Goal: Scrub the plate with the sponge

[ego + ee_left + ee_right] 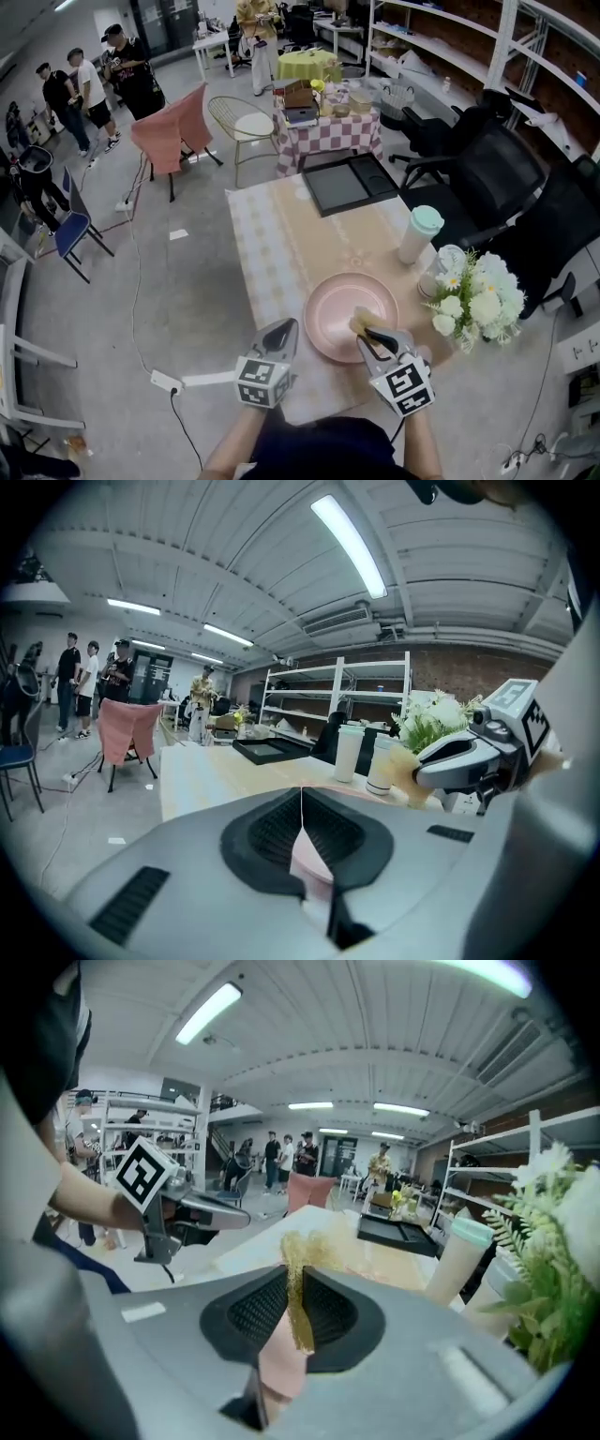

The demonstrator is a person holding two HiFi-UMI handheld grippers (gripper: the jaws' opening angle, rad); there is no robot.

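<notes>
A round pink plate (342,305) lies near the front edge of the table. My left gripper (289,327) is at the plate's left rim and is shut on it; in the left gripper view the pink rim (314,866) shows between the closed jaws (302,819). My right gripper (374,337) is over the plate's near right part, shut on a yellow sponge (360,322). The sponge (302,1258) sticks out beyond the jaws of the right gripper (294,1299), with the pink plate (281,1365) under it.
A white cup with a green lid (419,233), a glass jar (448,264) and a bunch of white flowers (476,298) stand right of the plate. A black tray (349,183) lies at the table's far end. Black office chairs (506,178) stand to the right. People stand far off.
</notes>
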